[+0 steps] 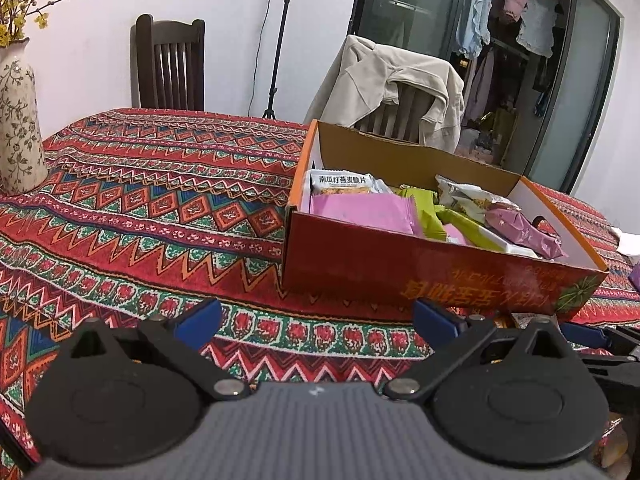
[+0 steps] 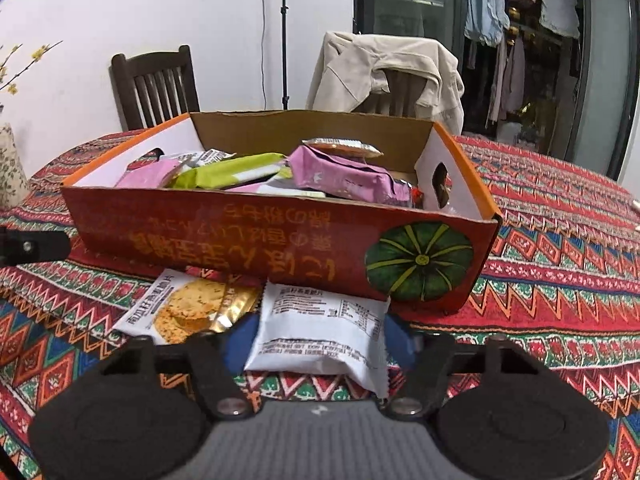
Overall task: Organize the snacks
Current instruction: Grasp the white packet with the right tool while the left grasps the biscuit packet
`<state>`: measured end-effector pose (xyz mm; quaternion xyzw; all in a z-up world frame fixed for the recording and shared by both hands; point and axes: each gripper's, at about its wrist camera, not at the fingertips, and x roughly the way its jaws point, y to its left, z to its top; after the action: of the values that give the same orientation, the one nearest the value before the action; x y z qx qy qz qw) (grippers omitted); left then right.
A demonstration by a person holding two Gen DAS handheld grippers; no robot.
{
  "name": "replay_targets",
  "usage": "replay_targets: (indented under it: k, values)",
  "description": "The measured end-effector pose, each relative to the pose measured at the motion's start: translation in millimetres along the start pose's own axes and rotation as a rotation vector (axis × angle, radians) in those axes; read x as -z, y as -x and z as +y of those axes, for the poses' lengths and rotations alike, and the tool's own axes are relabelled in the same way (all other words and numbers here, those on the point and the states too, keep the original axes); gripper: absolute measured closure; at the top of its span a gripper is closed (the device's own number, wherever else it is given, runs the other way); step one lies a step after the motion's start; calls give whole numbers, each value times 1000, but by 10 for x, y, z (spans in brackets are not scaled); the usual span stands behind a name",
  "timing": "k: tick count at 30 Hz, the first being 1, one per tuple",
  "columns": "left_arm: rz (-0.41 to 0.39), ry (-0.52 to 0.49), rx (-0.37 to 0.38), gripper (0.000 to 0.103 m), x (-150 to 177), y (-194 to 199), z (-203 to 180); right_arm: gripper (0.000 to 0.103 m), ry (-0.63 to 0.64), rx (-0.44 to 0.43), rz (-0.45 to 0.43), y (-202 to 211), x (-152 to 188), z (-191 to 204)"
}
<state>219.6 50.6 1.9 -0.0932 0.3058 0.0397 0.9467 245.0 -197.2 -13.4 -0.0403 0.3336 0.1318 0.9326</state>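
Left wrist view: left gripper [image 1: 316, 314] spread wide, nothing between its blue pads, low over the desk [image 1: 160, 208].
Surface: desk under a red patterned cloth of zigzags and diamonds.
Room: white wall, tripod stand [image 1: 280, 40], glass door with hung clothes beyond.
Chairs: two at the far edge; dark wooden chair [image 1: 170, 66] bare, second chair draped with a beige jacket [image 1: 392, 80].
Vase: one, floral, far left, holding yellow blossom twigs [image 1: 18, 120].
Box: one orange cardboard box [image 2: 224, 236], open top, pumpkin print on its near wall, filled with pink, green and white snack packs.
Loose packs: two on the desk just near the box, seen only from the right wrist.
Right gripper [image 2: 316, 340]: pinching the white snack packet [image 2: 320, 336].
Cookie-print packet [image 2: 184, 306]: lies left of it, untouched.
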Motion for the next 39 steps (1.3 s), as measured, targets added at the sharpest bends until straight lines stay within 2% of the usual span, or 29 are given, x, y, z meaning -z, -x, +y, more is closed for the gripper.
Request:
replay_targets:
  k: [3,6,23,30,39]
  values:
    - [4,1,-3,0,4,-14,6,55,14,0,-10,33,9,19]
    - [5,1,-7,0,8,-21,11,58,20,2,-13,55,14,31]
    - [26,-8,-15,0,-13,-47,-65,59,18,23,-74,348,-7,-198]
    - [72,-98,-24,0,-5,-82,-444,59,-4,61,-71,388,49,-519]
    - [131,-179,-12,0,88,-322,-1126,59,-116,38,-67,310,111,-791]
